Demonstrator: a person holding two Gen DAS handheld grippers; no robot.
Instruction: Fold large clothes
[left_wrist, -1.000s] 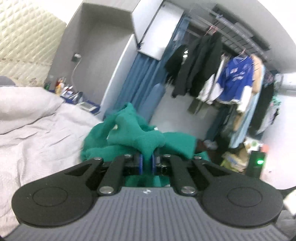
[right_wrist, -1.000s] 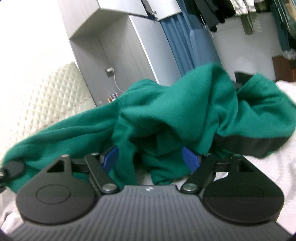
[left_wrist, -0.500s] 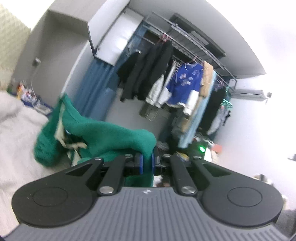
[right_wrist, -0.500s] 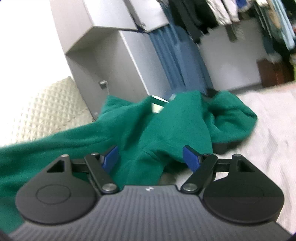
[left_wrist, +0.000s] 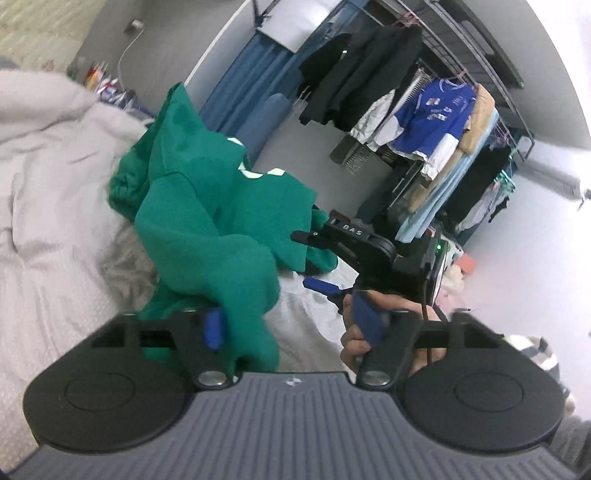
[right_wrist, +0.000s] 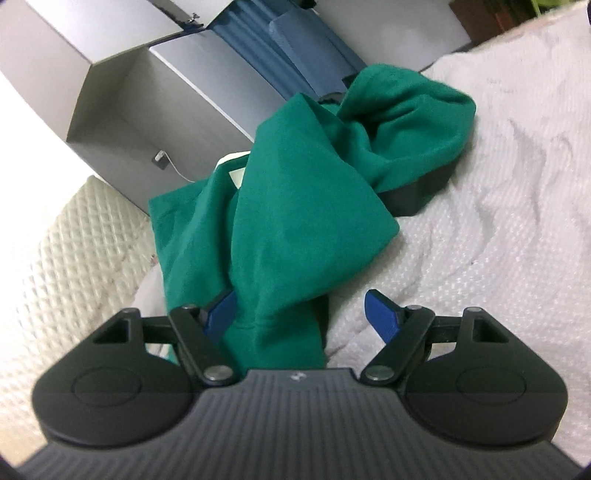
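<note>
A crumpled green sweatshirt (left_wrist: 214, 229) with a dark hem lies bunched on the white bedspread (left_wrist: 55, 221); it also shows in the right wrist view (right_wrist: 295, 206). My left gripper (left_wrist: 291, 326) is open, with a fold of the green cloth lying against its left pad (left_wrist: 212, 326). My right gripper (right_wrist: 303, 314) is open, with green cloth hanging between its blue pads, against the left one. The right gripper also shows in the left wrist view (left_wrist: 314, 258), held in a hand at the sweatshirt's far edge.
The bedspread (right_wrist: 498, 221) fills the right of the right wrist view. A quilted headboard (right_wrist: 55, 258) and a grey wardrobe (right_wrist: 155, 92) stand behind. A clothes rack (left_wrist: 424, 110) with hanging garments lines the far wall. Blue curtains (left_wrist: 251, 85) hang beside it.
My left gripper was shut on a fold of the green sweatshirt and has opened. The sweatshirt has dropped lower onto the bed. The right gripper has stayed open.
</note>
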